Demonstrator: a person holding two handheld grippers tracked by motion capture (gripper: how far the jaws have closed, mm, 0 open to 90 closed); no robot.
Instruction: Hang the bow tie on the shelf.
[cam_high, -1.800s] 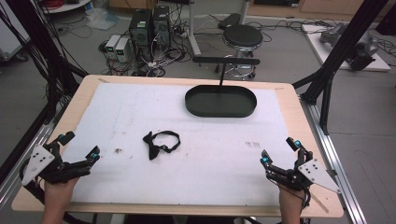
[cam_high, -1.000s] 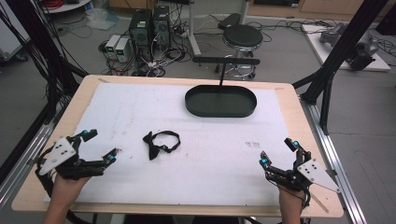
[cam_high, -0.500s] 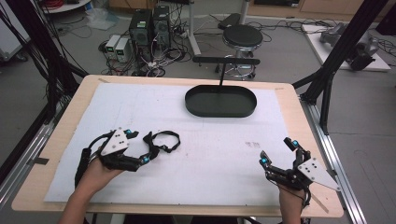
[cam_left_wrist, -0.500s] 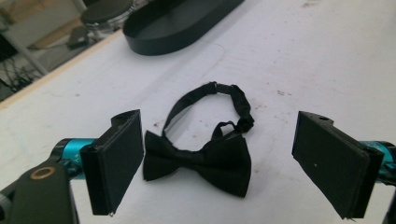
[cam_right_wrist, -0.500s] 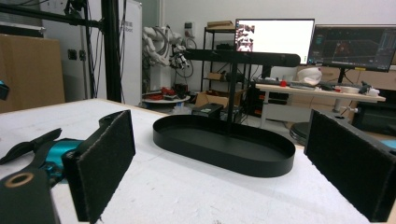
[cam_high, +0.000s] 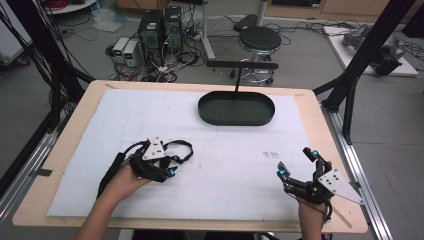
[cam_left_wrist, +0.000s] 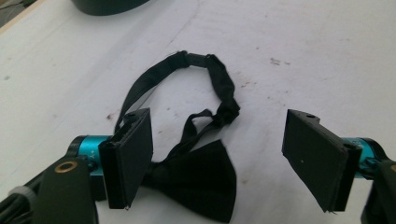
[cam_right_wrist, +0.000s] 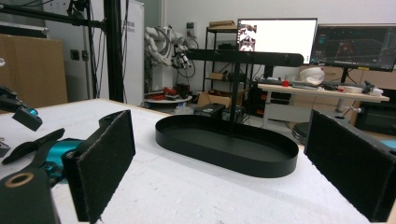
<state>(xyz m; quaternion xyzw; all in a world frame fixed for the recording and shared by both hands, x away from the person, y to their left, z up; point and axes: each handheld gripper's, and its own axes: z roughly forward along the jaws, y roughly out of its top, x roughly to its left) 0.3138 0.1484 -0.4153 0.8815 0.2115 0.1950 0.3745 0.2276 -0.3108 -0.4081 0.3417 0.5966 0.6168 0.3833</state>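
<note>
I am looking at a lab room with a wooden table (cam_high: 65, 150) covered by a white mat (cam_high: 225, 165); marks on the mat are faint smudges and I can read no writing on it.

Taking the black oval tray (cam_high: 236, 108) as my landmark: nearest to me and well short of the tray, toward its right end, my right gripper (cam_high: 296, 162) hangs just above the mat with its jaws spread wide and nothing between them. In the right gripper view the tray sits straight ahead between the two black pads (cam_right_wrist: 105, 158), with a thin post rising from its far side to a horizontal bar (cam_right_wrist: 243, 57).

Also short of the tray, off its left end, my left gripper (cam_high: 171, 166) is down at the black bow tie (cam_left_wrist: 196, 175). In the left gripper view its jaws stand wide apart, one on each side of the bow, with the left pad (cam_left_wrist: 128, 156) right beside the knot; the strap (cam_left_wrist: 210, 79) loops away toward the tray. I cannot tell whether the pad touches the fabric.

Beyond the tray, on the floor, stand computer towers (cam_high: 160, 27) and a round stool (cam_high: 259, 39). Two monitors (cam_right_wrist: 278, 36) glow in the right gripper view; their text is too small to read.
</note>
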